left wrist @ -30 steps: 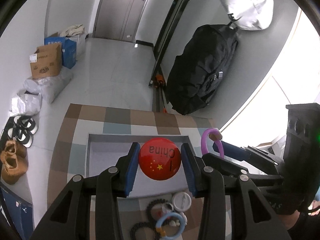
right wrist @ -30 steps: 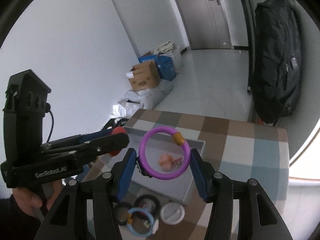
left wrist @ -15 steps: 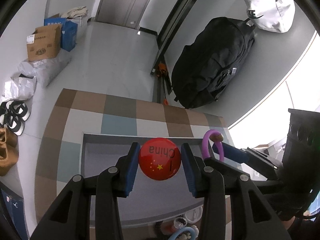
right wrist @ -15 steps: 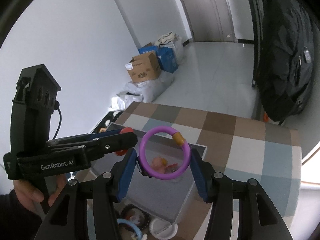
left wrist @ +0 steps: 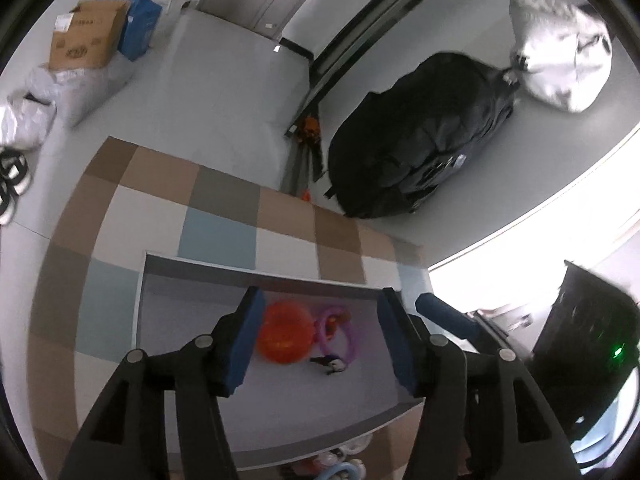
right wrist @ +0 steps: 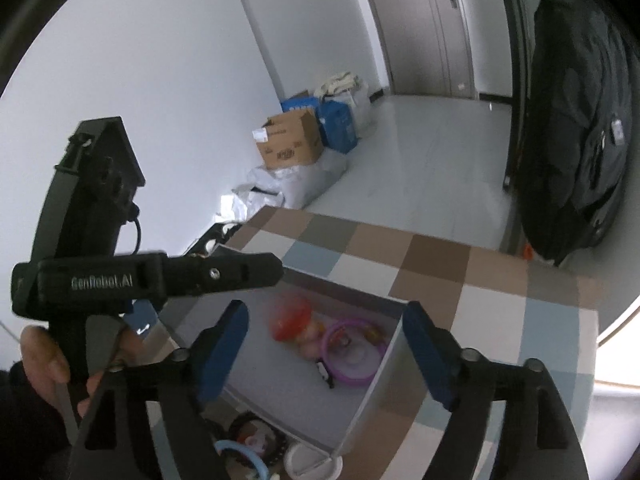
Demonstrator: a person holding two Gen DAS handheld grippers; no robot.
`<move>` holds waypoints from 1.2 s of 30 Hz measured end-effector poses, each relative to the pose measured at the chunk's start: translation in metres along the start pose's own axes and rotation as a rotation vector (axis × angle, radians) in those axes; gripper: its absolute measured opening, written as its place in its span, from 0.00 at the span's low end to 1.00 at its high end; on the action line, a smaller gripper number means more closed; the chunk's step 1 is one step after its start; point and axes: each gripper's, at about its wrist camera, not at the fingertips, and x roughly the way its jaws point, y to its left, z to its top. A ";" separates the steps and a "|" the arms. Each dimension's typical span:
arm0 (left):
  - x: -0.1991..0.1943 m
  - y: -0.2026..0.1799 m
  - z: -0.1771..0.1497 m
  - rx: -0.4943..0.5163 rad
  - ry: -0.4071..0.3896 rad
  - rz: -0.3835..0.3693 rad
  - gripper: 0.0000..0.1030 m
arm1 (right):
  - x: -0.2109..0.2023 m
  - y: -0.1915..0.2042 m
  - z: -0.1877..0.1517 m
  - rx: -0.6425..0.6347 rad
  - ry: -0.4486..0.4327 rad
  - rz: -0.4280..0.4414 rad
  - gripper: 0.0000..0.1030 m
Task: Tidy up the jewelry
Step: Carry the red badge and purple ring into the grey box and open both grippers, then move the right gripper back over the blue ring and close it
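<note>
A grey open tray (left wrist: 240, 270) stands on the checked tablecloth. In it lie a red round badge (left wrist: 282, 338) and a purple ring (left wrist: 336, 332), beside small pink pieces. My left gripper (left wrist: 322, 340) hangs over the tray, its jaws opening, and the badge lies loose below them. My right gripper (right wrist: 326, 354) is beside it over the tray, jaws opening too, with the purple ring (right wrist: 352, 356) lying under them untouched. The badge (right wrist: 290, 318) is blurred in the right wrist view. A person's hand (right wrist: 40, 364) holds the left gripper's handle.
In front of the tray lie a light blue ring (right wrist: 240, 454), a black beaded bracelet (right wrist: 256, 432) and a white round piece (right wrist: 304, 460). Behind the table stand a black backpack (left wrist: 420, 152) and a cardboard box (right wrist: 290, 144) on the floor.
Both grippers came down towards the tray and opened. The red badge left the left jaws and the purple ring left the right jaws; both now lie in the tray.
</note>
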 end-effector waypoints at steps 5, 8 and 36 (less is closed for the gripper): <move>-0.008 -0.009 -0.004 0.039 -0.010 0.034 0.61 | -0.010 -0.006 -0.003 0.030 -0.019 -0.016 0.86; -0.011 -0.014 -0.008 0.060 -0.025 0.078 0.66 | -0.016 -0.013 -0.005 0.062 -0.029 -0.026 0.91; -0.066 -0.027 -0.070 0.125 -0.200 0.363 0.81 | -0.070 0.012 -0.052 0.117 -0.052 -0.083 1.00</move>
